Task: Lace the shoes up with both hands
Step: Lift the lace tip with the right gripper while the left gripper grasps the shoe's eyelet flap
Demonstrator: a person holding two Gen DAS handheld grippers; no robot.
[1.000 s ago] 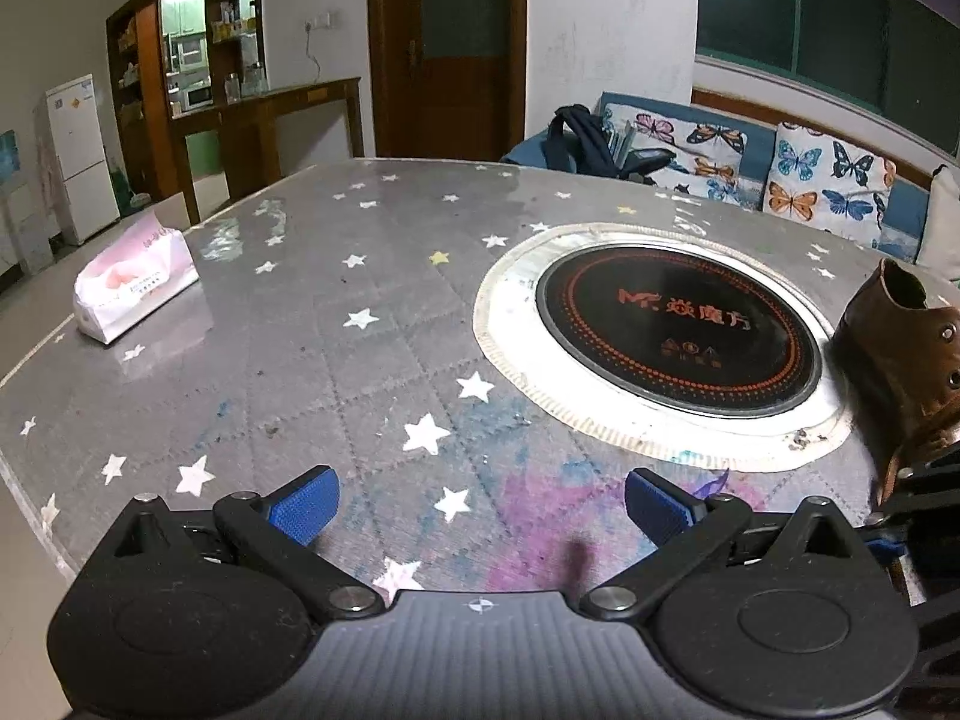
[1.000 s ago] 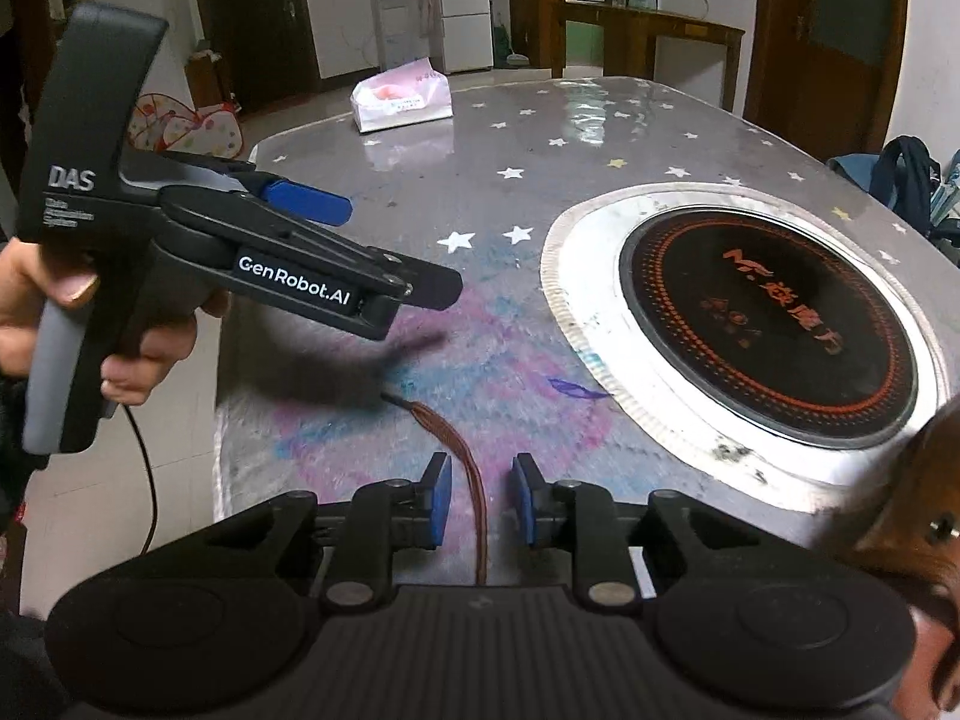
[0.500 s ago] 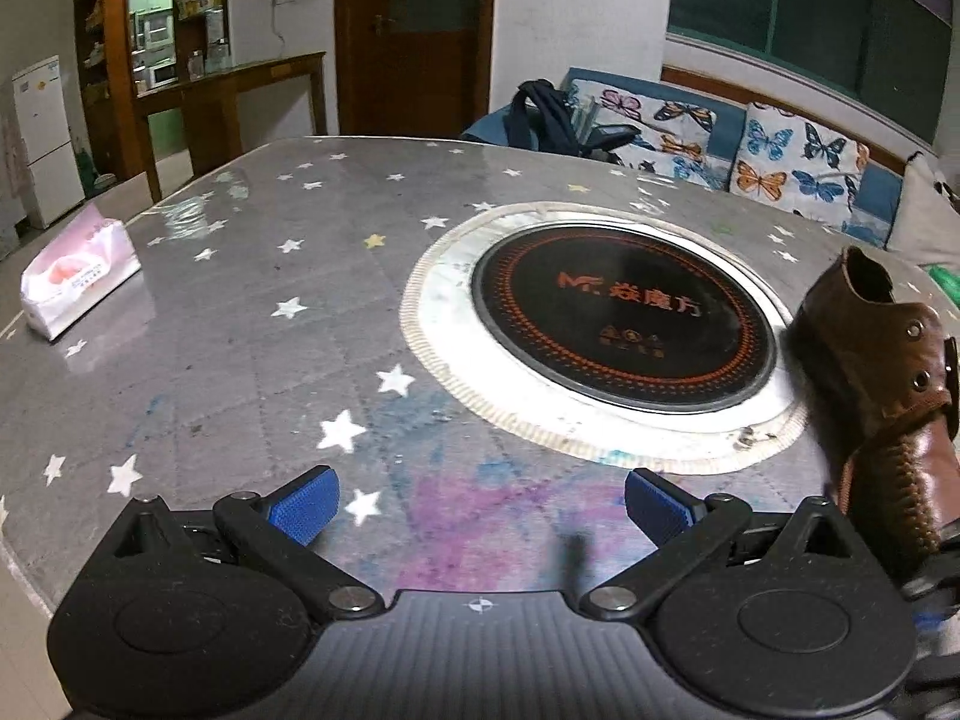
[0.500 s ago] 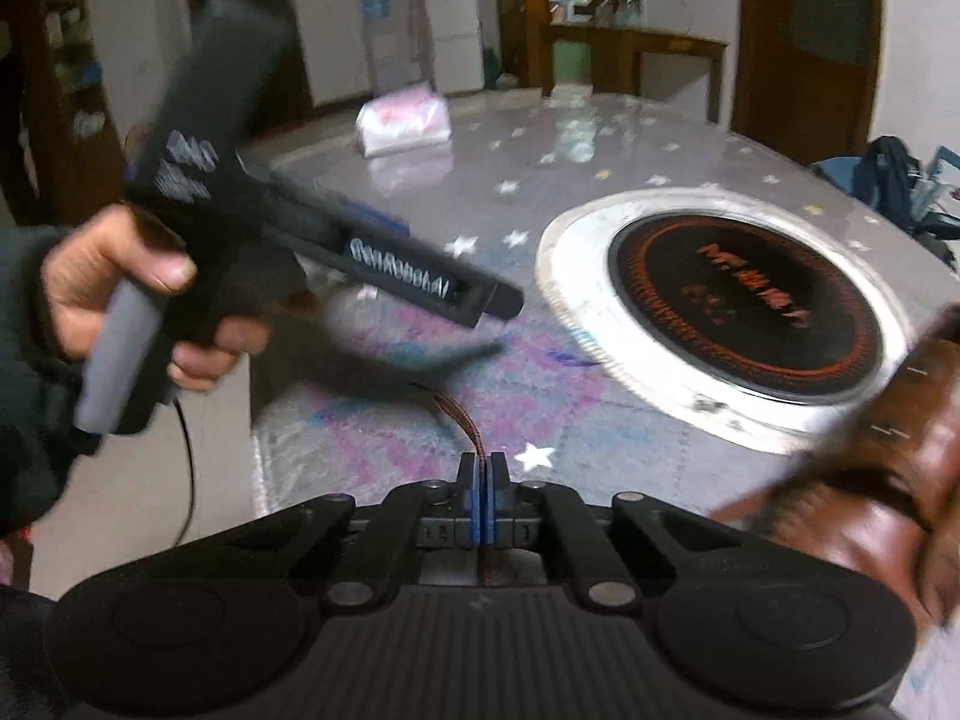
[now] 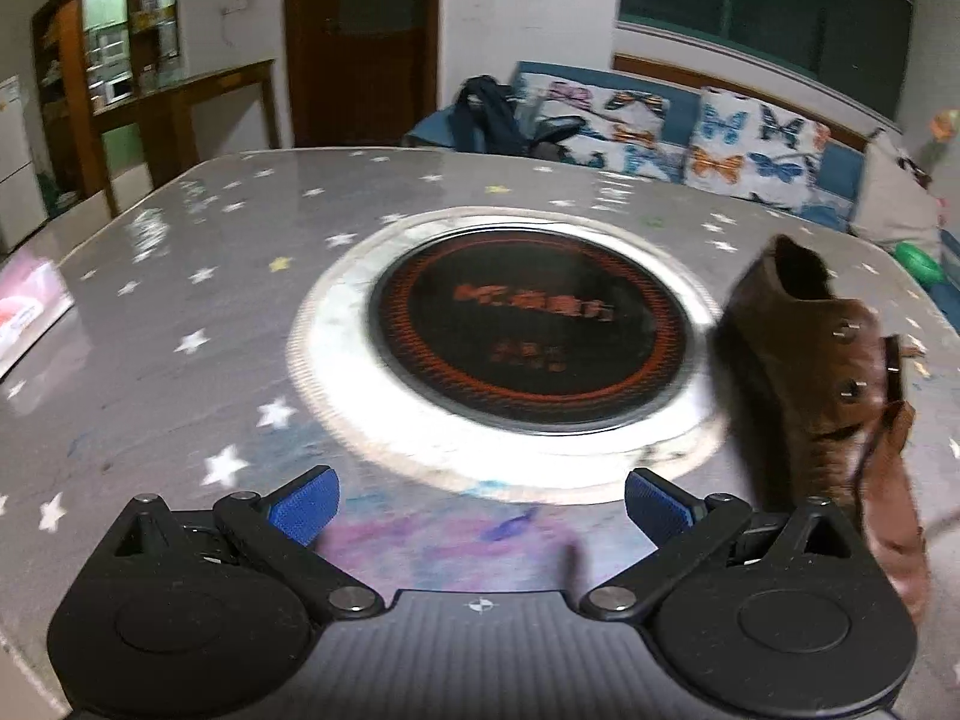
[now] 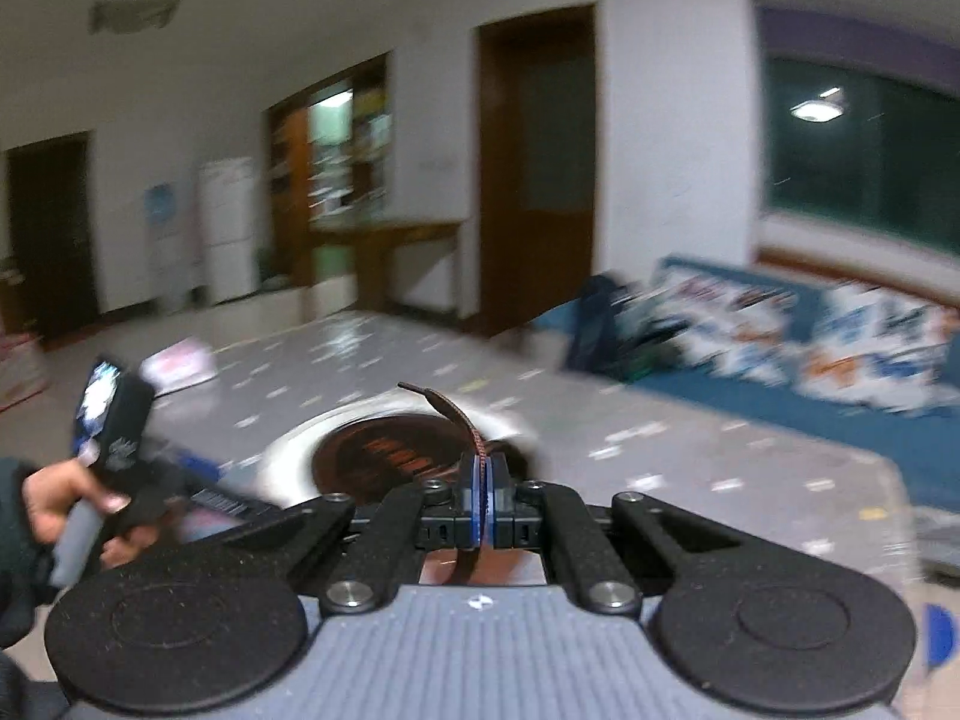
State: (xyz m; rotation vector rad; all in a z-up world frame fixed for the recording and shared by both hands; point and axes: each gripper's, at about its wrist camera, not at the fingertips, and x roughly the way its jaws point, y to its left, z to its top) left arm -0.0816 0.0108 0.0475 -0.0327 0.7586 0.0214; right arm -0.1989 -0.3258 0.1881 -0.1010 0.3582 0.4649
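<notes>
Star-patterned tabletop point(image 5: 180, 276) with a round black cooktop inset point(image 5: 528, 330), sofa and dark window behind. Brown leather shoe point(image 5: 822, 384) standing at the right edge beside the inset, eyelets visible, apparently unthreaded. Right hand-held gripper point(image 6: 482, 486) pinched together on the brown shoelace point(image 6: 456, 420), aglet end arching free above the pads. Left hand-held gripper point(image 5: 480, 498) spread apart, holding nothing, low over the tabletop near the shoe. Likely step: carrying the lace tip toward an eyelet. Next: steady the shoe or flap with the left, aim the tip precisely; heavy blur, so alignment uncertain.
</notes>
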